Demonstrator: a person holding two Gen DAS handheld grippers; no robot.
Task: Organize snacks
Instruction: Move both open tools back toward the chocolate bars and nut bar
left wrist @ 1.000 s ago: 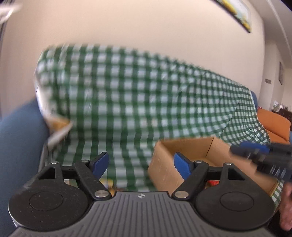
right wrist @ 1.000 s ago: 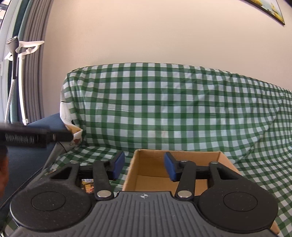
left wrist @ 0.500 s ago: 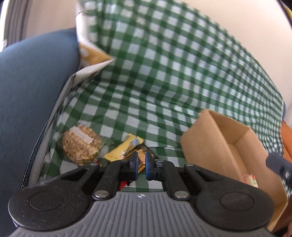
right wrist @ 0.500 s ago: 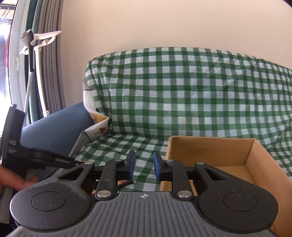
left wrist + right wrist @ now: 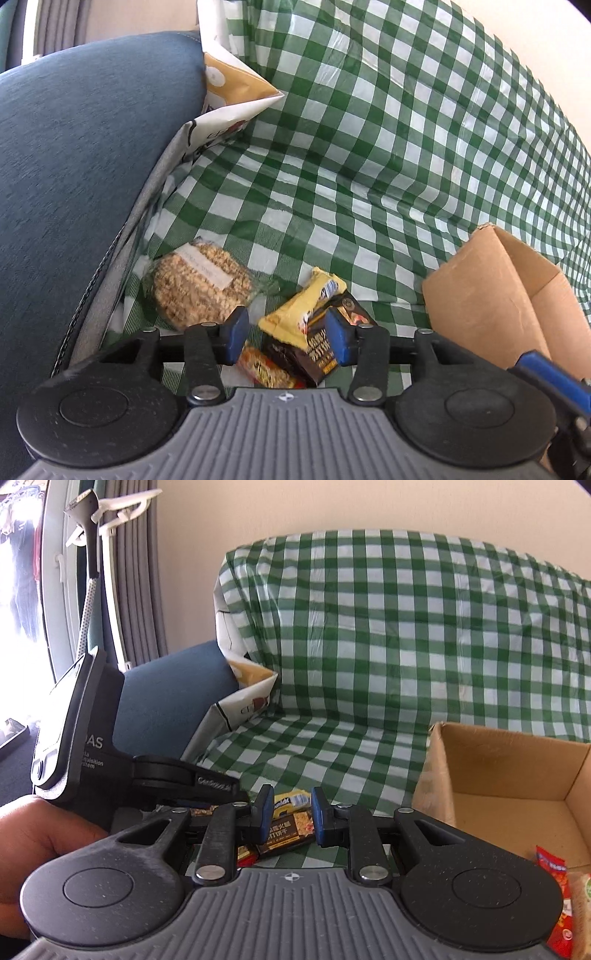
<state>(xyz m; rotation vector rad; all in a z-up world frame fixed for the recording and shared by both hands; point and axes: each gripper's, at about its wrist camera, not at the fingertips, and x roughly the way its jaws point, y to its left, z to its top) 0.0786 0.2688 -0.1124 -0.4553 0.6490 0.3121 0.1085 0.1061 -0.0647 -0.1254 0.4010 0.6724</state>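
Several snacks lie on the green checked cloth: a round granola cake in clear wrap, a yellow packet, a dark brown packet and a red-orange bar. My left gripper hovers over the yellow and brown packets; its jaws are opening and the pads press on nothing. The right gripper hangs further back with a narrow gap and nothing in it; the brown packet shows beyond. A cardboard box stands at right, with a red packet inside.
A blue sofa arm bounds the left. A white and yellow paper bag leans in the corner. A hand holds the left gripper's black body. Grey curtains and a white stand are by the window.
The left gripper tipped down from the sofa back to the snack pile, closed, then reopened. The right gripper's jaws narrowed and it shifted left; the box now sits at its right.
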